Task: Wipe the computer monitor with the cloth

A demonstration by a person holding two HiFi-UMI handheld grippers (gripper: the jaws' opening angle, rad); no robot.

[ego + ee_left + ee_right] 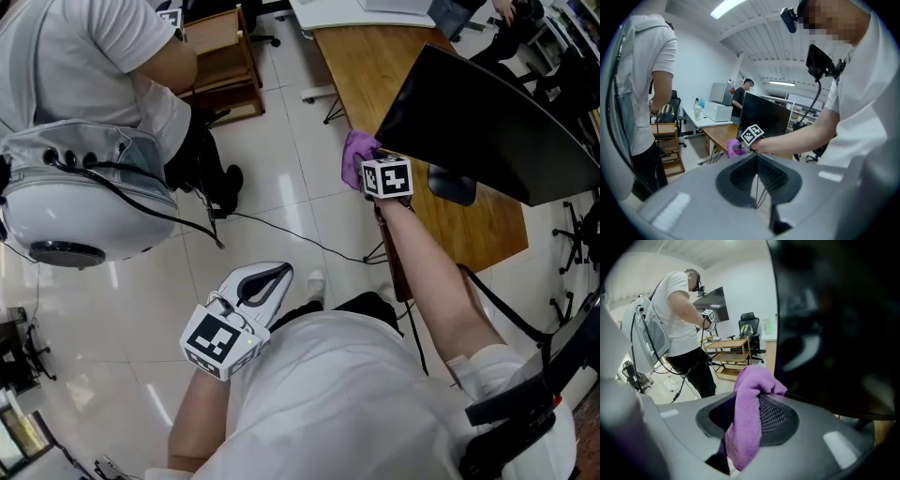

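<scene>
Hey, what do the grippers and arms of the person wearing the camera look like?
The left gripper and right gripper have pale grey shells with dark ribbed pads inside the jaws. Each carries a white cube printed with black square markers. The person wears a white short-sleeved shirt, with black straps at the right shoulder.
</scene>
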